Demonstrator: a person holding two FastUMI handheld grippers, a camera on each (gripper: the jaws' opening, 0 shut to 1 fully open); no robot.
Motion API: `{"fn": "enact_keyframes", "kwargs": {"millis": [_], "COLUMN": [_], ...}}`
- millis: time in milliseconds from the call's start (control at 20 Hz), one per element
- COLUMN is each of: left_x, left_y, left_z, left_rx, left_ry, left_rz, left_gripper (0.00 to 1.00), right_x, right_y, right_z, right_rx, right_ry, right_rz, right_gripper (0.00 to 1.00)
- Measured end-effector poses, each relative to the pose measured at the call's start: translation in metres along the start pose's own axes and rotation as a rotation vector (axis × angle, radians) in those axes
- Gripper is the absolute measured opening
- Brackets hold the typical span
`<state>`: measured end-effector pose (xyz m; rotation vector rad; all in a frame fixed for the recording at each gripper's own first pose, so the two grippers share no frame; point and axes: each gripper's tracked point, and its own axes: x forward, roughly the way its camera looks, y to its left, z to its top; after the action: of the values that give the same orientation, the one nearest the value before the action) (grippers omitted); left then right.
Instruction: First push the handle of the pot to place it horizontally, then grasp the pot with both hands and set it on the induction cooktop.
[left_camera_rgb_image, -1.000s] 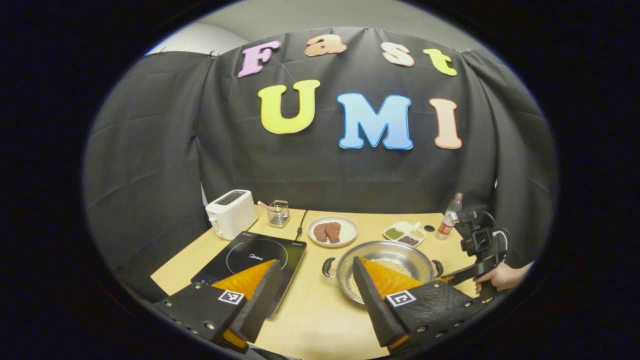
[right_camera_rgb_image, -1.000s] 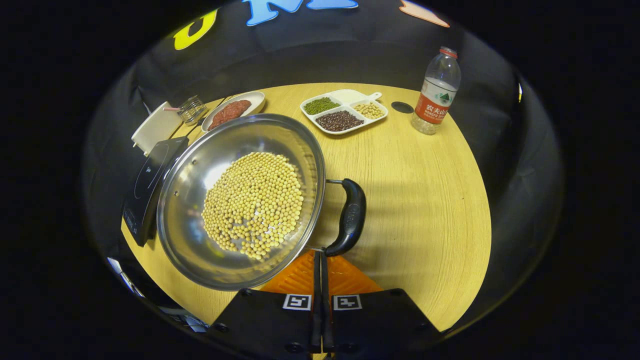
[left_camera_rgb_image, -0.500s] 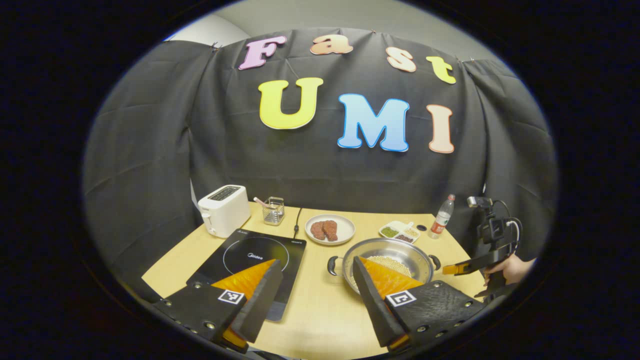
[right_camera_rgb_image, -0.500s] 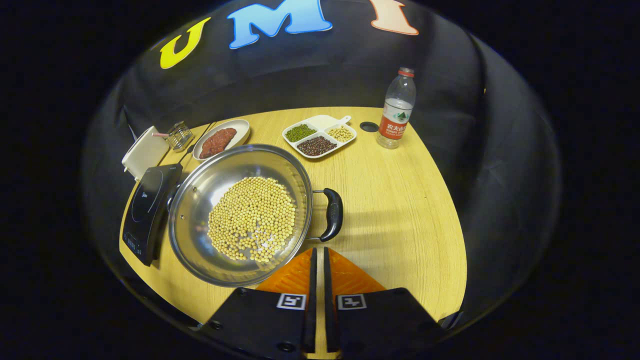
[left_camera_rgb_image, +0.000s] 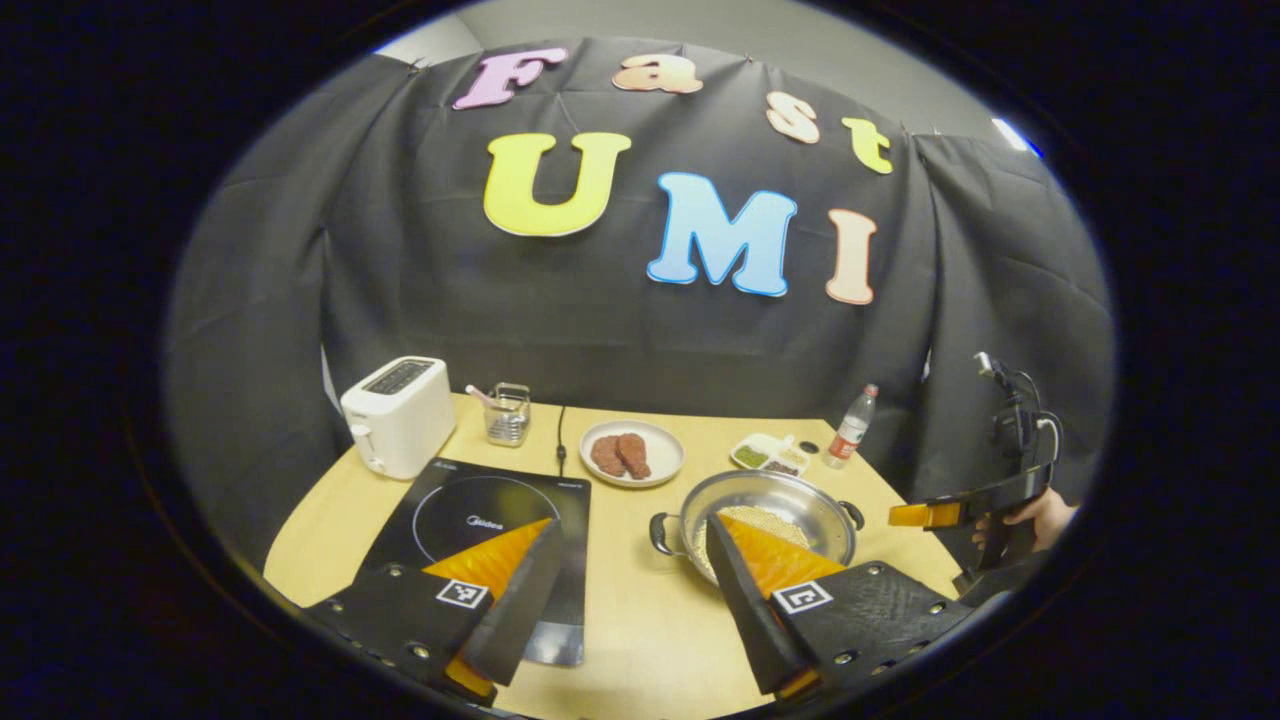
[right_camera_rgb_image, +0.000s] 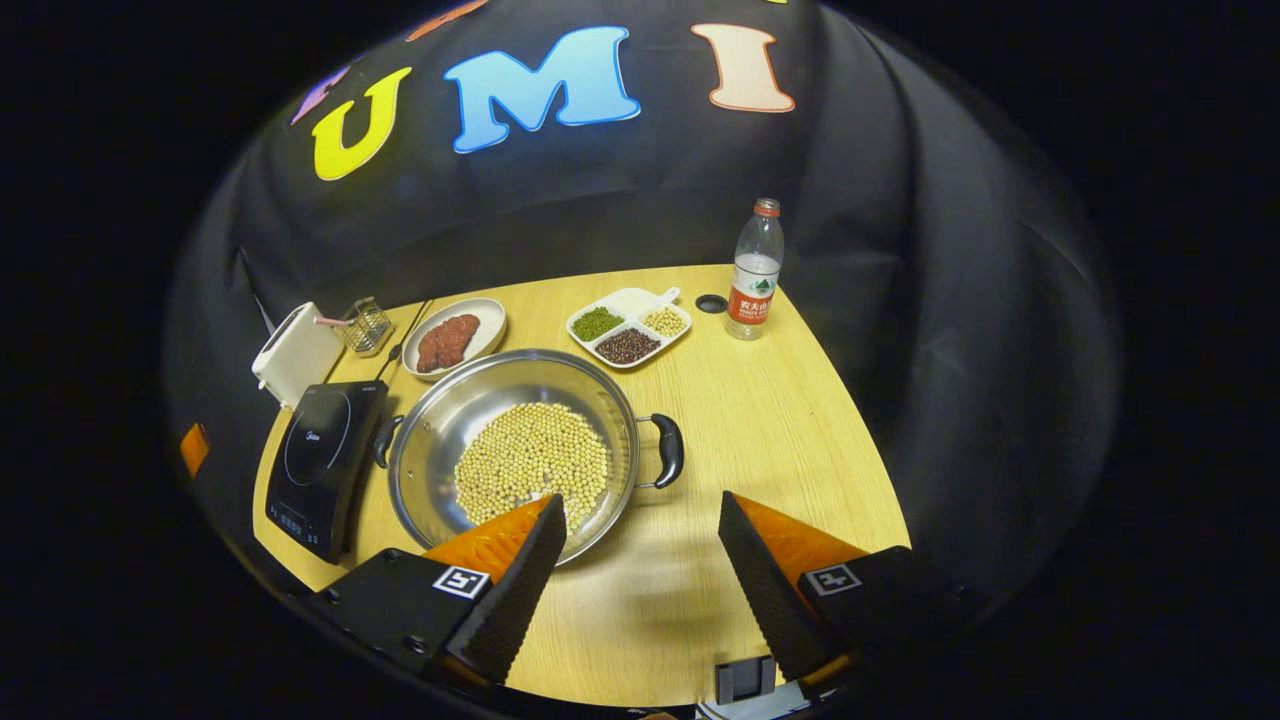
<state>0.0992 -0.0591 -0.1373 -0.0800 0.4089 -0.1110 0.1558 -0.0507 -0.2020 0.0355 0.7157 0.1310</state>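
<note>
Wood table (right_camera_rgb_image: 800, 420), black-cloth booth.

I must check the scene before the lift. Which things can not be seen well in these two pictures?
- Pot, left gripper view: the left gripper fingers cover its near rim.
- Induction cooktop, left gripper view: a finger hides its near corner and controls.
- Divided dish, left gripper view: too small to tell its contents.
- Toaster, right gripper view: seen obliquely at the dim edge; slots unclear.

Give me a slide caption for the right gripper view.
Right gripper open above the table, near the soybean-filled steel pot beside the induction cooktop.
</note>
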Motion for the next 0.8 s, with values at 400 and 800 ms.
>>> {"fn": "enact_keyframes", "kwargs": {"millis": [400, 800], "left_x": [0.095, 0.197], "left_y": [-0.013, -0.018], "left_z": [-0.032, -0.091], "left_rx": [-0.038, -0.092], "left_ry": [0.193, 0.381], "left_rz": [-0.066, -0.04], "left_gripper": [0.88, 0.88], "right_x": [0.023, 0.091], "right_y": [0.001, -0.018], "right_z": [0.033, 0.029], "right_rx": [0.046, 0.032], "right_ry": [0.013, 0.109], "right_rz": [0.07, 0.107], "right_gripper": [0.98, 0.98]}}
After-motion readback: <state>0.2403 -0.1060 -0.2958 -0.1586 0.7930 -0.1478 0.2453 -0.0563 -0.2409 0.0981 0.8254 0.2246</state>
